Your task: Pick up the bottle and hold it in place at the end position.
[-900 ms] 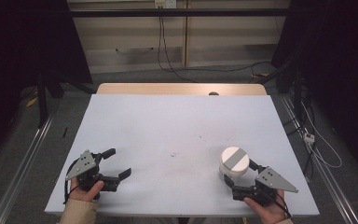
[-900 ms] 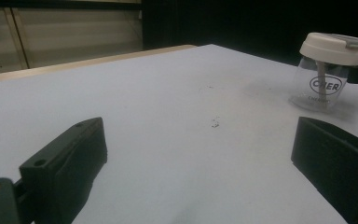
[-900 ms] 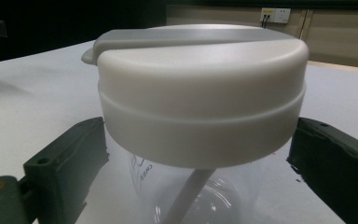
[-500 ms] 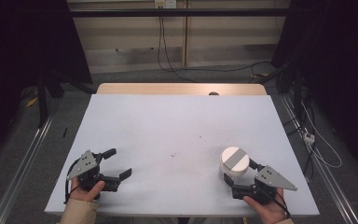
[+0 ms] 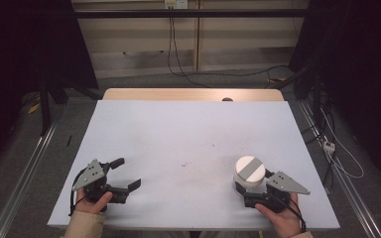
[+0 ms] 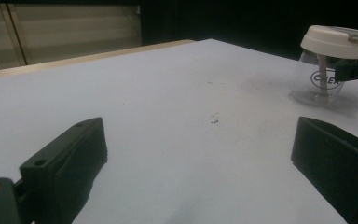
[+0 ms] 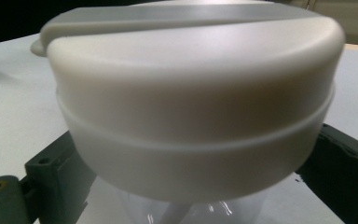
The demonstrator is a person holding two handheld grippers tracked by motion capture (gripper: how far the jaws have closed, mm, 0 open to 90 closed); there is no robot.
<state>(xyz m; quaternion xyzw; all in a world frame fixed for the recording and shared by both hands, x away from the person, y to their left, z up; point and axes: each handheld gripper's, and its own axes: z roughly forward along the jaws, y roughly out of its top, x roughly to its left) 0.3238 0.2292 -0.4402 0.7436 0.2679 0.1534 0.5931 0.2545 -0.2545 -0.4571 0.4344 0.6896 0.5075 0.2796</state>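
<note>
Between the right gripper's (image 5: 250,191) jaws stands the lidded jar (image 5: 249,173).

place: lab or test bay | signs: bare white table (image 5: 188,144) with wood strip at far edge | dark curtains (image 5: 25,44) at both sides | cables (image 5: 188,54) hanging down back wall from outlet (image 5: 175,4) | metal floor rails (image 5: 22,183) beside table
</note>
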